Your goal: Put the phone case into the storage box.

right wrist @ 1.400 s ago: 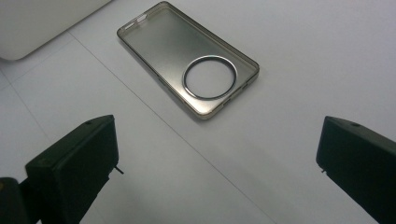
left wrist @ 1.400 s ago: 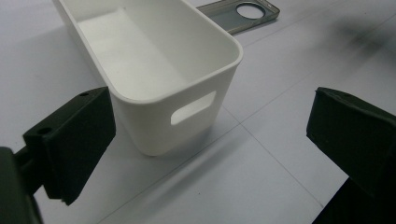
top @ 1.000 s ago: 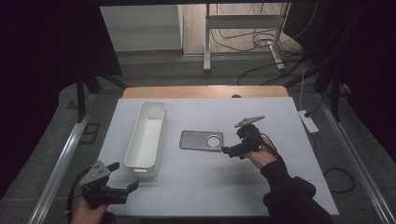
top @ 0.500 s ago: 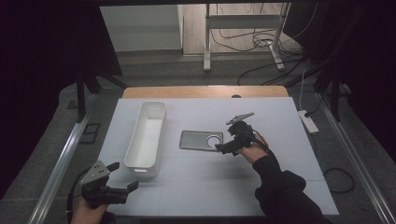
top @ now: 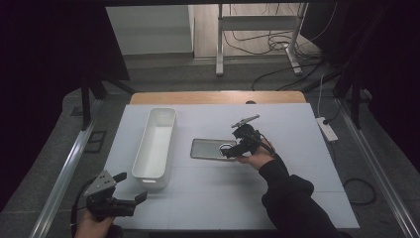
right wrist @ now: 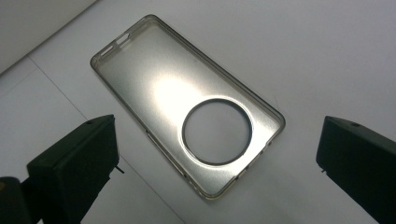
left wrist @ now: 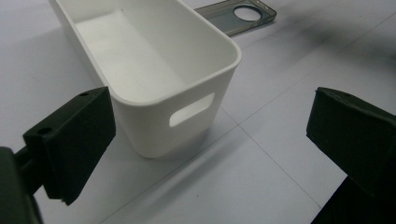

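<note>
The right tool (top: 229, 150) hangs over the right end of the phone case (top: 214, 148), its jaws spread wide and holding nothing. In the right gripper view those two black jaws stand either side of the phone case (right wrist: 187, 109), apart from it, with the round cut-out at the case's near end between them. The case is a translucent grey shell lying flat and hollow side up on the white worktop (top: 297, 193). A dark sleeve (top: 292, 203) leads back from the hand on this tool toward the near edge of the worktop.

The white bin (top: 156, 141) stands just left of the case, long and narrow, empty, running away from the person. The left tool (top: 130, 189) sits low, near the bin's near end and a little left of it, jaws likewise wide apart and empty. In the left gripper view the bin (left wrist: 154, 60) shows its short end with a handle slot, and the case (left wrist: 236, 16) lies beyond the bin's far right side.
</note>
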